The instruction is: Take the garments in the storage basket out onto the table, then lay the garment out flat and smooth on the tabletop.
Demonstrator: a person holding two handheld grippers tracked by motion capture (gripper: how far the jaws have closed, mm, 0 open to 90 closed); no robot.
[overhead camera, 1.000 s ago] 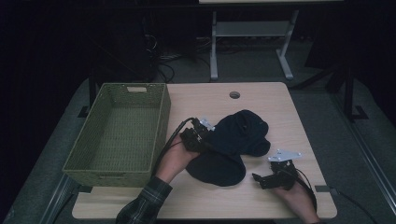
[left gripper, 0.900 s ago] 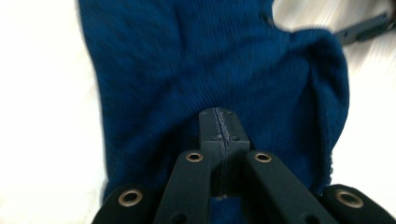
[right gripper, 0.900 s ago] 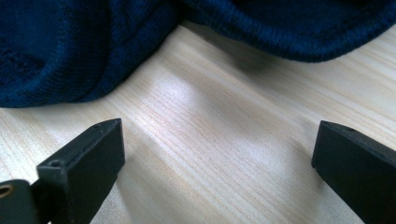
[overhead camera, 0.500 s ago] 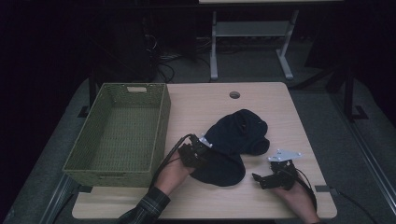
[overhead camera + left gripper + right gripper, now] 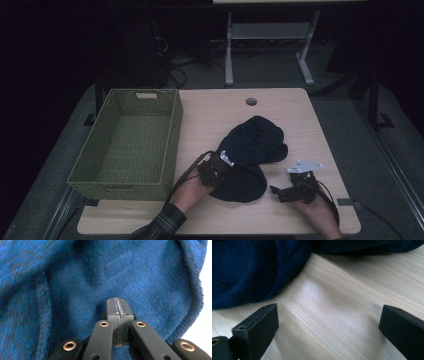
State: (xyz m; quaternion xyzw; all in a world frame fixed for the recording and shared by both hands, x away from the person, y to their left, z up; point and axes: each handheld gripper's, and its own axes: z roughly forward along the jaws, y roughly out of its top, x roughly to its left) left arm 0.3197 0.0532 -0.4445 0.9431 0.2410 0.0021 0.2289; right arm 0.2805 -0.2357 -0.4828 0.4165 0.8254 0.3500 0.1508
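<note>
A dark blue knit cloth (image 5: 250,155) lies crumpled mid-table (image 5: 210,115), right of the green basket (image 5: 125,140): soft, fuzzy, with a ribbed hem. The left gripper (image 5: 117,305) presses into it with its jaws tight together, nothing visibly pinched between them. The right gripper (image 5: 327,325) sits spread wide over bare wood just beside the hem.

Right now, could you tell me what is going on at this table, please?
A person works with a gripper in each hand on a crumpled dark blue knitted garment lying on the light wooden table. The left gripper is shut, its tips against the fabric; whether it pinches a fold is unclear. The right gripper rests open beside the garment. A green woven basket stands at the left.
</note>
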